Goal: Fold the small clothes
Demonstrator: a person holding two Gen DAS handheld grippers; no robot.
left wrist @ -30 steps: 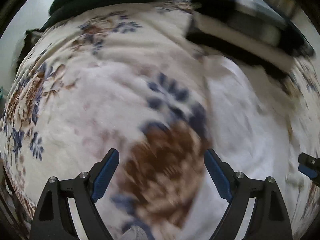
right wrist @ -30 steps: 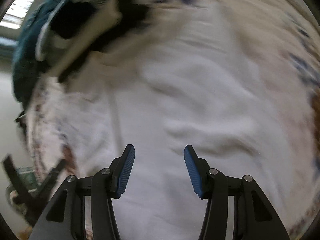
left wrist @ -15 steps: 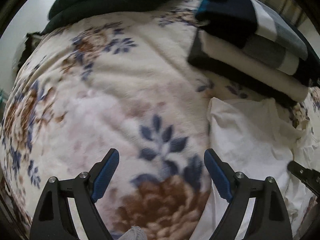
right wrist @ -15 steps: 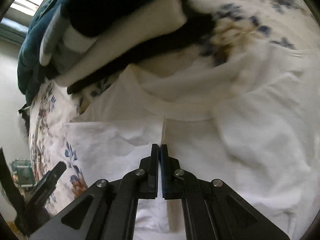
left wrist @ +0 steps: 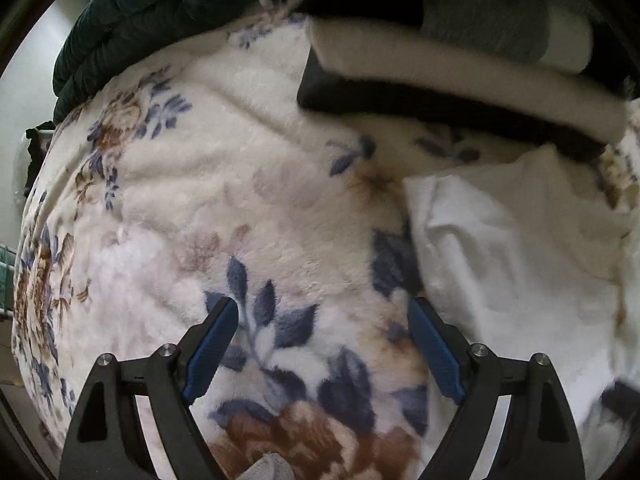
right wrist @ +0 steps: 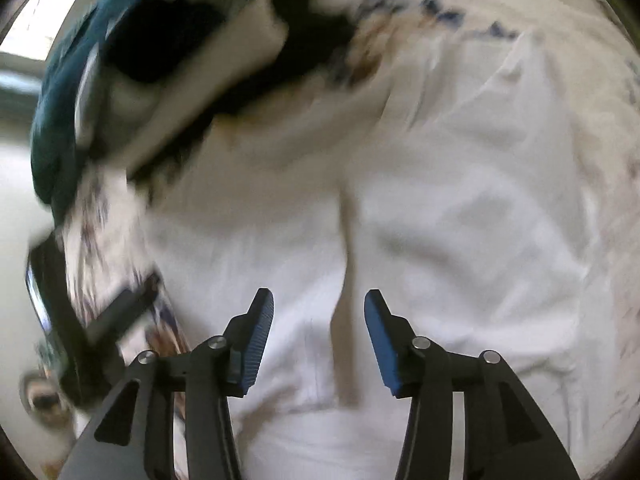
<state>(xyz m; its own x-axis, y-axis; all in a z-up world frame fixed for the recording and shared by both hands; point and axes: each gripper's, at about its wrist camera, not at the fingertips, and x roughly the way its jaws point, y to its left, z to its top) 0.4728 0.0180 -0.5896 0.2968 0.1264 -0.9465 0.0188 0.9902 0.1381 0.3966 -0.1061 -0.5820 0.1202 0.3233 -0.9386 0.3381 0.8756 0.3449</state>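
Observation:
A white garment lies spread on the floral blanket; it also shows in the left wrist view at the right. My right gripper is open and empty just above the garment, straddling a fold line. My left gripper is open and empty over bare blanket, with its right fingertip beside the garment's left edge. The right wrist view is blurred by motion.
A stack of folded clothes, black, cream and grey, sits at the far side of the blanket; it shows in the right wrist view too. A dark teal quilt lies behind it. The left gripper's frame shows at the left.
My right gripper was shut on the white garment's fold half a second ago and has now opened and let go. My left gripper has moved closer toward the folded stack.

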